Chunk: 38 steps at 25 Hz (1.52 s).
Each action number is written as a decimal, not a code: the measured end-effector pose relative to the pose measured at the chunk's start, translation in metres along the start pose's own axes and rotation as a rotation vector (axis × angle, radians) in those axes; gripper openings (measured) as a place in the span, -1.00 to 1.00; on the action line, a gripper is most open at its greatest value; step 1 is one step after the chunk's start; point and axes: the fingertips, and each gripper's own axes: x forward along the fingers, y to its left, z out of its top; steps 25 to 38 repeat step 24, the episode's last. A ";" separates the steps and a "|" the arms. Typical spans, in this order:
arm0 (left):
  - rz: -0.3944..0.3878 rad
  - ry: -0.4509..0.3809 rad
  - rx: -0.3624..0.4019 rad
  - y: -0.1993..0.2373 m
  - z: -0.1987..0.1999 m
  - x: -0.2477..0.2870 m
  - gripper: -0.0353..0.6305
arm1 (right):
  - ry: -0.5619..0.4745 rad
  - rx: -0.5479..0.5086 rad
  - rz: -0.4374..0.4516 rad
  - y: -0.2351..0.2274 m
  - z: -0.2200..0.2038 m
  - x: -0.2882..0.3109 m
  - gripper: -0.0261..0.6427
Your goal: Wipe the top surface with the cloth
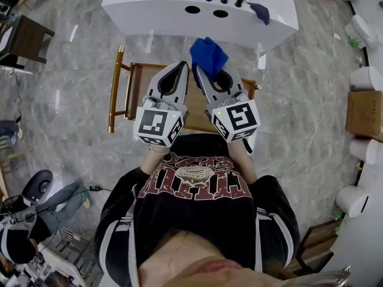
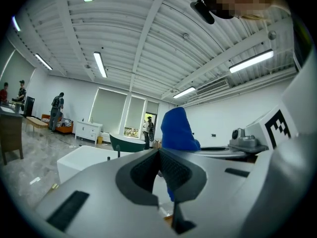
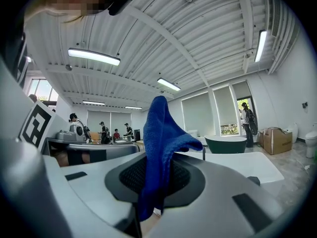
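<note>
Right hand-held gripper (image 3: 157,168) is clamped on the blue cloth (image 3: 159,133); the cloth sticks up past the jaw tips. Left hand-held gripper (image 2: 159,155) has its jaws together with nothing between them. Both are held side by side, close together, over a wooden chair (image 1: 133,94). The white top (image 1: 149,8) with black taps sits farther out, not touching the cloth. A second dark cloth (image 1: 260,12) lies on its right end.
</note>
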 end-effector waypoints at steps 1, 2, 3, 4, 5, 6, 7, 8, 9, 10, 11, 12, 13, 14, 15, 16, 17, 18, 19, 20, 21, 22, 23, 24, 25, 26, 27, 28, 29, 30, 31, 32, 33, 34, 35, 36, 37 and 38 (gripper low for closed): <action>0.000 0.000 -0.003 0.000 0.000 -0.001 -0.75 | 0.002 0.000 0.003 0.001 0.000 0.000 -0.69; 0.001 0.000 -0.002 0.000 0.000 -0.001 -0.75 | 0.001 0.001 0.005 0.002 0.000 0.000 -0.69; 0.003 0.001 -0.001 0.000 -0.001 -0.002 -0.75 | -0.001 0.003 0.007 0.003 0.000 0.000 -0.69; 0.004 0.001 -0.001 0.000 -0.001 -0.002 -0.75 | -0.004 0.005 0.009 0.004 0.001 0.000 -0.69; 0.005 0.001 -0.003 0.001 0.000 -0.002 -0.75 | -0.005 0.005 0.011 0.004 0.002 0.001 -0.69; 0.006 0.001 -0.003 0.002 0.000 -0.002 -0.75 | -0.006 0.004 0.012 0.004 0.003 0.002 -0.69; 0.006 0.002 -0.002 0.003 0.000 -0.002 -0.75 | -0.006 0.003 0.012 0.005 0.003 0.003 -0.69; 0.006 0.002 -0.002 0.003 0.000 -0.002 -0.75 | -0.006 0.002 0.011 0.005 0.003 0.003 -0.69; 0.005 0.003 -0.002 0.004 0.000 -0.001 -0.75 | -0.006 0.002 0.011 0.005 0.003 0.003 -0.69; 0.004 0.003 -0.003 0.004 0.000 -0.001 -0.75 | -0.007 0.002 0.012 0.005 0.003 0.003 -0.69; 0.003 0.004 -0.003 0.004 0.000 -0.001 -0.75 | -0.008 0.003 0.014 0.006 0.003 0.003 -0.69; 0.003 0.005 -0.004 0.004 0.000 -0.001 -0.75 | -0.008 0.002 0.016 0.006 0.004 0.003 -0.69; 0.002 0.006 -0.005 0.003 -0.001 -0.001 -0.75 | -0.008 0.001 0.017 0.007 0.004 0.003 -0.69; 0.001 0.007 -0.006 0.003 -0.001 -0.001 -0.75 | -0.007 0.000 0.017 0.007 0.004 0.003 -0.69; 0.000 0.009 -0.005 0.003 -0.001 0.000 -0.75 | -0.006 -0.001 0.017 0.006 0.004 0.003 -0.69; -0.001 0.011 -0.004 0.003 -0.002 0.001 -0.75 | -0.004 -0.003 0.016 0.006 0.003 0.004 -0.69; -0.003 0.014 -0.002 0.002 -0.002 0.002 -0.75 | -0.001 -0.005 0.015 0.005 0.003 0.004 -0.69; -0.005 0.016 0.000 0.002 -0.003 0.002 -0.75 | 0.002 -0.007 0.013 0.004 0.002 0.004 -0.69; -0.007 0.019 0.002 0.001 -0.004 0.003 -0.75 | 0.004 -0.010 0.010 0.003 0.002 0.004 -0.69; -0.010 0.021 0.004 0.001 -0.004 0.003 -0.75 | 0.004 -0.012 0.007 0.003 0.002 0.004 -0.69; -0.012 0.022 0.004 0.001 -0.004 0.003 -0.75 | 0.004 -0.013 0.006 0.003 0.002 0.004 -0.69; -0.015 0.023 0.004 0.000 -0.004 0.003 -0.75 | 0.002 -0.013 0.006 0.003 0.003 0.005 -0.69; -0.018 0.023 0.003 0.000 -0.004 0.003 -0.75 | 0.000 -0.012 0.006 0.004 0.003 0.005 -0.69; -0.020 0.023 0.003 0.000 -0.004 0.004 -0.75 | -0.002 -0.012 0.007 0.004 0.004 0.005 -0.69; -0.020 0.023 0.003 0.000 -0.004 0.004 -0.75 | -0.002 -0.012 0.007 0.004 0.004 0.005 -0.69; -0.020 0.023 0.003 0.000 -0.004 0.004 -0.75 | -0.002 -0.012 0.007 0.004 0.004 0.005 -0.69; -0.020 0.023 0.003 0.000 -0.004 0.004 -0.75 | -0.002 -0.012 0.007 0.004 0.004 0.005 -0.69; -0.020 0.023 0.003 0.000 -0.004 0.004 -0.75 | -0.002 -0.012 0.007 0.004 0.004 0.005 -0.69; -0.020 0.023 0.003 0.000 -0.004 0.004 -0.75 | -0.002 -0.012 0.007 0.004 0.004 0.005 -0.69; -0.020 0.023 0.003 0.000 -0.004 0.004 -0.75 | -0.002 -0.012 0.007 0.004 0.004 0.005 -0.69; -0.020 0.023 0.003 0.000 -0.004 0.004 -0.75 | -0.002 -0.012 0.007 0.004 0.004 0.005 -0.69; -0.020 0.023 0.003 0.000 -0.004 0.004 -0.75 | -0.002 -0.012 0.007 0.004 0.004 0.005 -0.69; -0.020 0.023 0.003 0.000 -0.004 0.004 -0.75 | -0.002 -0.012 0.007 0.004 0.004 0.005 -0.69; -0.020 0.023 0.003 0.000 -0.004 0.004 -0.75 | -0.002 -0.012 0.007 0.004 0.004 0.005 -0.69; -0.020 0.023 0.003 0.000 -0.004 0.004 -0.75 | -0.002 -0.012 0.007 0.004 0.004 0.005 -0.69; -0.020 0.023 0.003 0.000 -0.004 0.004 -0.75 | -0.002 -0.012 0.007 0.004 0.004 0.005 -0.69; -0.020 0.023 0.003 0.000 -0.004 0.004 -0.75 | -0.002 -0.012 0.007 0.004 0.004 0.005 -0.69; -0.020 0.023 0.003 0.000 -0.004 0.004 -0.75 | -0.002 -0.012 0.007 0.004 0.004 0.005 -0.69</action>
